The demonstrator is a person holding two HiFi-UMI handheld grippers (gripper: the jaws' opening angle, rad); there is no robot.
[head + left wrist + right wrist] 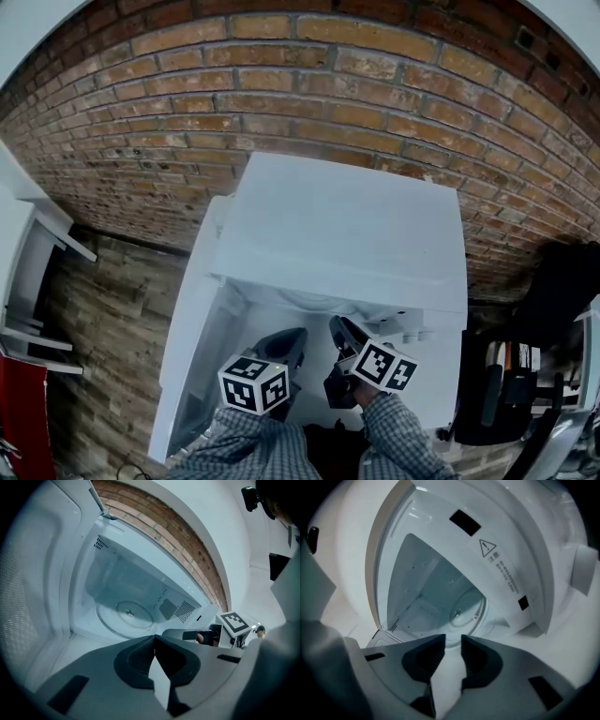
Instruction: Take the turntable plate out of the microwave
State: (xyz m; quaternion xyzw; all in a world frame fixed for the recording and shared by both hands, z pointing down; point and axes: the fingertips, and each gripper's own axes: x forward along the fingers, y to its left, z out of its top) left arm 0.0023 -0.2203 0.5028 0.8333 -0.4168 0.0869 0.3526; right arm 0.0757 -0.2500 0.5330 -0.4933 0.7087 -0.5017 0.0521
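While the left gripper (154,637) is pressed closed on nothing and the right gripper (453,640) stands slightly parted and empty, the turntable plate (127,614) lies flat on the microwave (342,220) floor beyond; likely glass, stiff, slippery, breakable, best pinched at its near rim.

Most of what I see on the head view is a red brick wall (281,84) running across the whole back of the shot. Below it on the left there's a wood-plank surface (103,319), with a white shelf unit (23,272) at the far left edge and a red panel (17,412) just under that. Over on the right it's a clump of dark gear (553,291) against the bricks, too murky to name.
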